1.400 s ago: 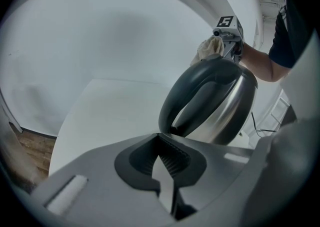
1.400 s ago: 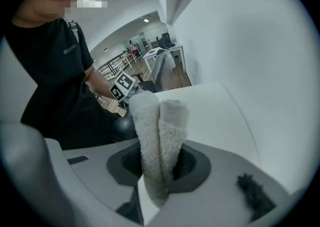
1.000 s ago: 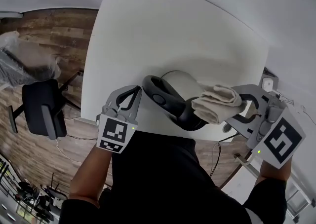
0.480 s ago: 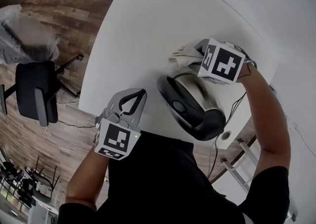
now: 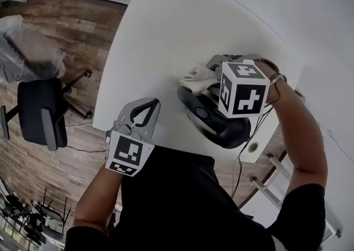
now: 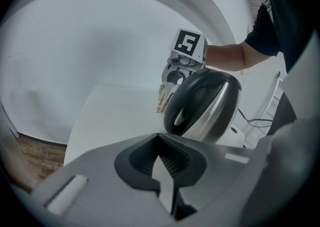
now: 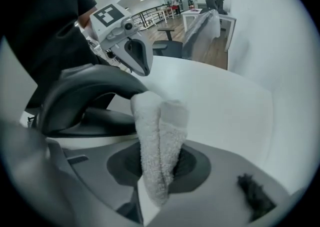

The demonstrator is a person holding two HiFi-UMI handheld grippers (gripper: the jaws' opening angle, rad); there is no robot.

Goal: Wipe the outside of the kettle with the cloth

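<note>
The steel kettle with a black lid and handle stands near the white table's front edge. My right gripper is shut on a folded off-white cloth and presses it against the kettle's far side, by the top of the handle. In the right gripper view the cloth stands up between the jaws, touching the black handle. My left gripper is shut on nothing and hovers left of the kettle, apart from it. The left gripper view shows the kettle with the cloth behind it.
A black office chair stands on the wooden floor left of the table. A cable hangs off the table's front edge near a round grommet hole. A white wall bounds the table's far and right sides.
My right gripper carried the cloth from the kettle's near right side over to its far side, then slid it left toward the handle. The left gripper barely moved.
</note>
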